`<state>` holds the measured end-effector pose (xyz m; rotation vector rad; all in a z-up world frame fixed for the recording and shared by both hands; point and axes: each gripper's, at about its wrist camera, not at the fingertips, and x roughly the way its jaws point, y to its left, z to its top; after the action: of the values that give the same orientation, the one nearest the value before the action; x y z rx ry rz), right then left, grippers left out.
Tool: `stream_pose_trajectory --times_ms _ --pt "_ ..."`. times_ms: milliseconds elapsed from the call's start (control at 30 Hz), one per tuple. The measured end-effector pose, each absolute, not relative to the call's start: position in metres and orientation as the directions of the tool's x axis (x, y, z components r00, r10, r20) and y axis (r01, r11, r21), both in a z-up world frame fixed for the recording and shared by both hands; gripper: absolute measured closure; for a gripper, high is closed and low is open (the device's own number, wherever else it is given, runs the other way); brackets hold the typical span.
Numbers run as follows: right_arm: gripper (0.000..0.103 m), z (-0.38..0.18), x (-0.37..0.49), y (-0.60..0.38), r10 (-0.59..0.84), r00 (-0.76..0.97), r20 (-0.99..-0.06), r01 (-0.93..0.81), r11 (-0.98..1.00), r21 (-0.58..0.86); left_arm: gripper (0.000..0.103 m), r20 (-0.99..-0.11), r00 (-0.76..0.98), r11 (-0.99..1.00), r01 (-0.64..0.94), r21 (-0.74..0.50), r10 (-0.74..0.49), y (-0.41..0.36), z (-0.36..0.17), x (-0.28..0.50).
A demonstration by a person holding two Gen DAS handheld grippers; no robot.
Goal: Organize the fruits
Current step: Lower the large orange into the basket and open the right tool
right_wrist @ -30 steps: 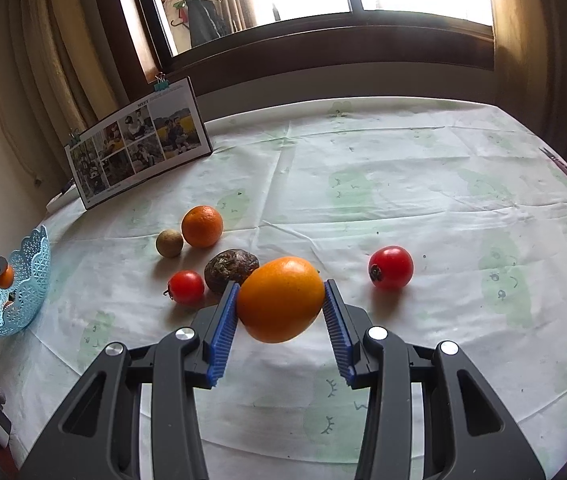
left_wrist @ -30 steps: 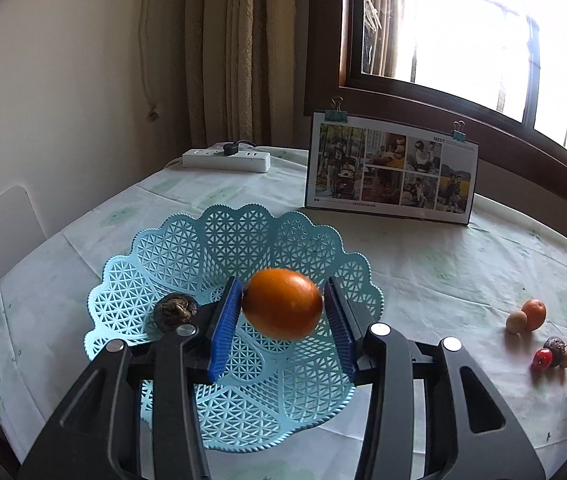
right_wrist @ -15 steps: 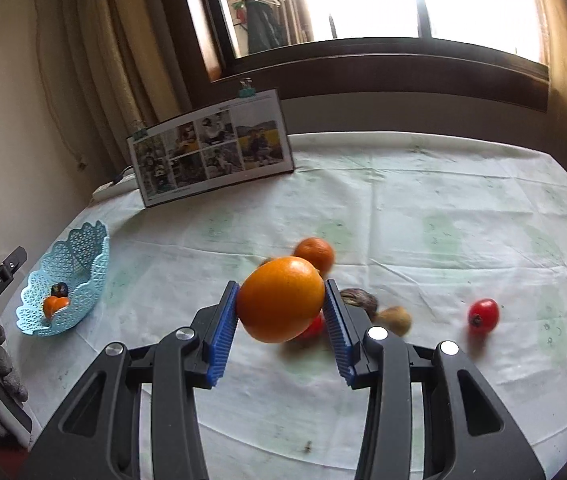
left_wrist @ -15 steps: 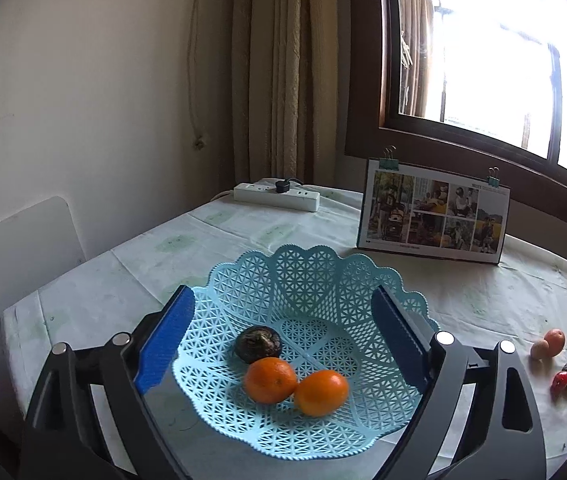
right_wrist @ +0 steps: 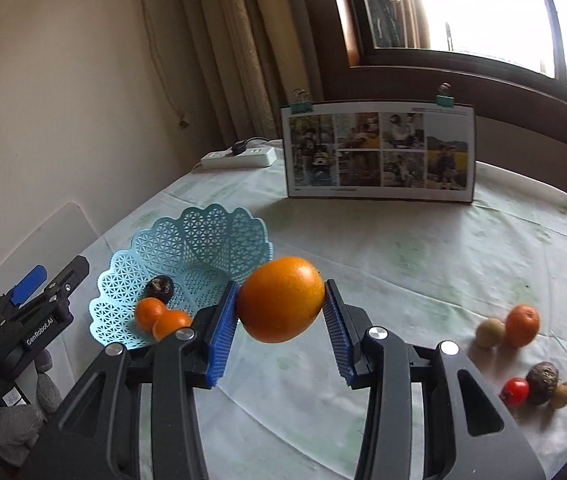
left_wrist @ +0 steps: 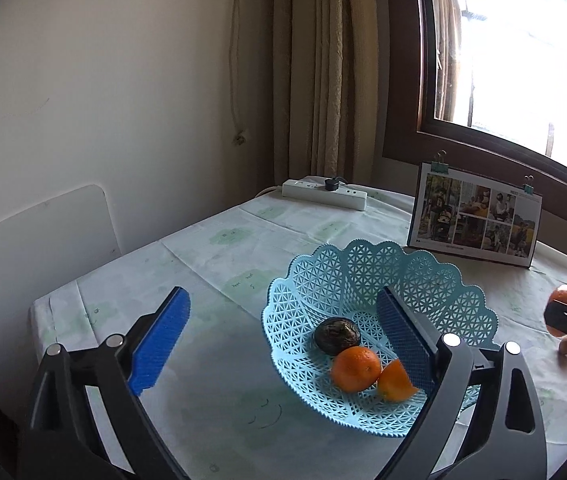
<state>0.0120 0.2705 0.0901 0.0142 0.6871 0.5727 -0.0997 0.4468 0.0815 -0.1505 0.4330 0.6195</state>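
My left gripper point(left_wrist: 283, 344) has just released its orange, now spread wide and empty. My right gripper point(right_wrist: 279, 320) clamps a large orange point(right_wrist: 280, 299), basket point(right_wrist: 187, 240) at ten o'clock.

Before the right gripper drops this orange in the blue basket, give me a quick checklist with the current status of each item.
1. Orange clamped between the right gripper fingers: ok.
2. Left gripper open and empty: ok.
3. Left gripper clear of the basket: not ok, one finger overlaps it in the left wrist view.
4. Free space in basket beside the two oranges and dark fruit: ok.
5. Orange over the basket: not ok, it seems short of the rim.
6. Basket steady on the table: cannot tell.
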Motion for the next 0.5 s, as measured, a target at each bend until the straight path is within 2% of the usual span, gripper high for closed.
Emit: stream_pose_trajectory --times_ms 300,400,500 --pt "0.060 0.084 0.023 0.321 0.547 0.555 -0.627 -0.556 0.804 0.211 0.006 -0.453 0.721 0.802 -0.597 -0.023 0.524 0.455 0.077 -0.103" --pt "0.054 0.084 0.025 0.322 0.557 0.552 -0.621 -0.550 0.803 0.232 0.003 -0.451 0.724 0.804 -0.595 -0.024 0.522 0.454 0.078 -0.104" --pt "0.053 0.084 0.023 0.317 0.556 0.558 -0.616 -0.544 0.805 0.234 0.003 -0.453 0.725 0.806 -0.591 -0.022 0.519 0.453 0.078 -0.102"
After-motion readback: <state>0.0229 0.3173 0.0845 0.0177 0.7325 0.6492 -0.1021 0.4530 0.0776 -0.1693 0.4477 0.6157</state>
